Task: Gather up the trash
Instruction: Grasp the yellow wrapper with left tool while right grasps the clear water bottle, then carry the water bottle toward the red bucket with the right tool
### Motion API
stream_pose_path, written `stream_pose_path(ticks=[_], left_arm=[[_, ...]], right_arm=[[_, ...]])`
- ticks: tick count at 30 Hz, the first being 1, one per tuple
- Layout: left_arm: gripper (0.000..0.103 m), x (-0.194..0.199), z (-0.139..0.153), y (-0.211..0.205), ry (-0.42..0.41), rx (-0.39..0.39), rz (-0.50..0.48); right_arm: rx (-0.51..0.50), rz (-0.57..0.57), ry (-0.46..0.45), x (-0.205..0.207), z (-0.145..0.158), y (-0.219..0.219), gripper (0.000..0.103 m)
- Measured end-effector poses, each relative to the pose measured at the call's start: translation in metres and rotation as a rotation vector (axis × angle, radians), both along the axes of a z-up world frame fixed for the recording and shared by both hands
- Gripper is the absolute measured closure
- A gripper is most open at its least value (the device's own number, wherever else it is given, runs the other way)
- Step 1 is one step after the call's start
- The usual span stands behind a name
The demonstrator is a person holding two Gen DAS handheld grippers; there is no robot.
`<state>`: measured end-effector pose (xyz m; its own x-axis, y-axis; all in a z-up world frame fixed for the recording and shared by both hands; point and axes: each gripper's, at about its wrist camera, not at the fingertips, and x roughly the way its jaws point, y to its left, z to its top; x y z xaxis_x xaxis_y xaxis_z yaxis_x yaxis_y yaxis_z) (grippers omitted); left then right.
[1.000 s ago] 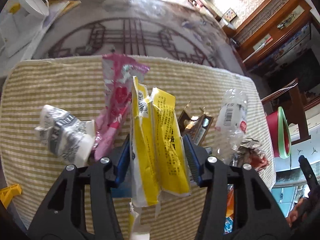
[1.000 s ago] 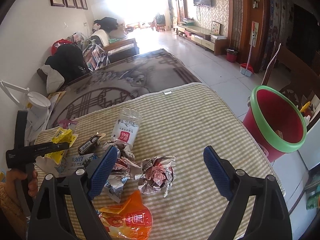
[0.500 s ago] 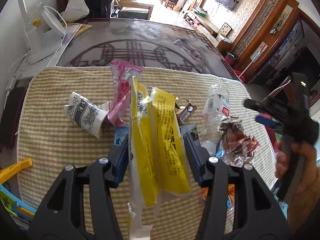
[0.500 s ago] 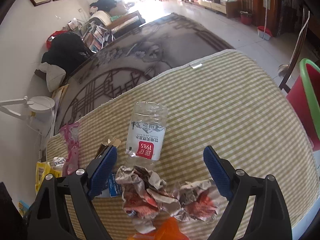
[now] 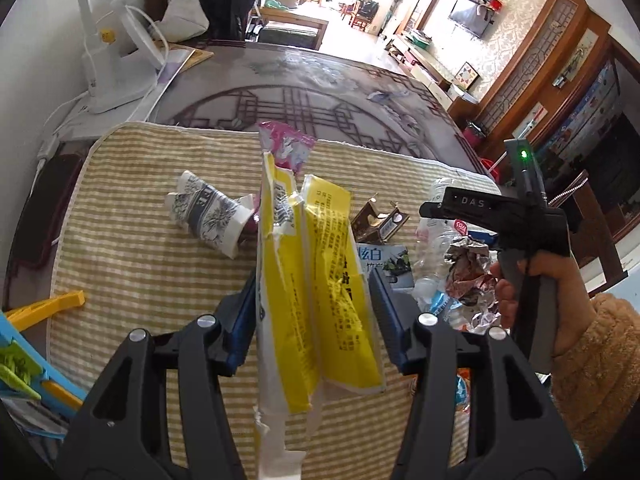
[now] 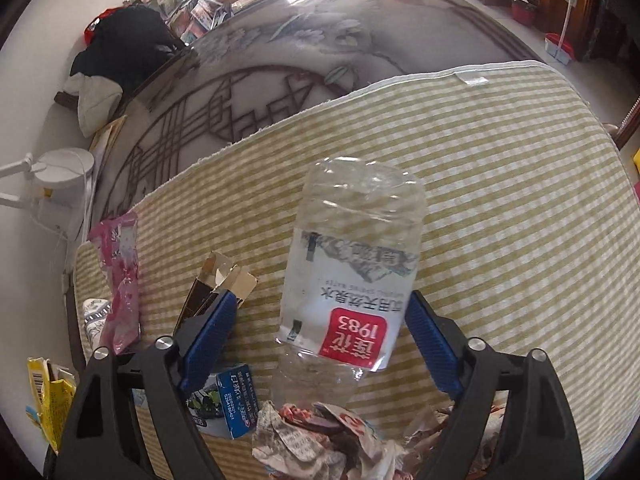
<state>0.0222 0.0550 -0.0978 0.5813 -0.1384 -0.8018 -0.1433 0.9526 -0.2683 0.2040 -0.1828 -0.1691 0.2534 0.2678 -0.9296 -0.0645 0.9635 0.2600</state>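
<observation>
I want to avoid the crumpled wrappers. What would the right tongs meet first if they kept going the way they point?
Most likely the clear plastic bottle, lying between the closing right tongs, pads not yet touching it. The crumpled wrappers lie nearer the camera; depth is uncertain.

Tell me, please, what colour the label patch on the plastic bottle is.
Red with white print, on the plastic bottle; clearest in the right wrist view.

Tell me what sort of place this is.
Most likely a home living room: a wall-mounted TV over a low cabinet, an ornate glass-topped table under a striped mat, and a desk lamp.
</observation>
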Motion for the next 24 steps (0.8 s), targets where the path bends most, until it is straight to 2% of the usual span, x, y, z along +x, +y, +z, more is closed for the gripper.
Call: stream_pose_path(ticks=[2,3,6,8,12,19,24], left_arm=[[0.052,-0.004,-0.003,0.004,0.009,-0.005,0.018],[0.052,-0.006,-0.003,0.005,0.011,-0.009,0.026],[0.052,-0.011,-0.004,0.009,0.016,-0.015,0.045],[0.052,-0.012,-0.004,0.012,0.013,-0.014,0.051],[0.052,-0.013,-0.004,0.012,0.013,-0.011,0.051],[0.052,-0.005,-0.001,0.000,0.007,-0.014,0.010],[0.052,-0.001,-0.002,-0.007,0.008,-0.019,-0.014]], right_arm=[[-0.008,0.017,-0.003,0.001,-0.001,0.006,0.036],[-0.012,0.030,-0.002,0.001,-0.001,0.008,0.049],[-0.012,0.059,-0.001,0.001,0.000,0.013,0.050],[-0.002,0.071,-0.032,-0.002,0.008,0.017,0.050],[0.010,0.098,-0.124,-0.012,0.037,0.019,0.050],[0.081,0.117,-0.317,-0.042,0.110,0.008,0.050],[0.140,0.108,-0.387,-0.069,0.142,-0.008,0.050]])
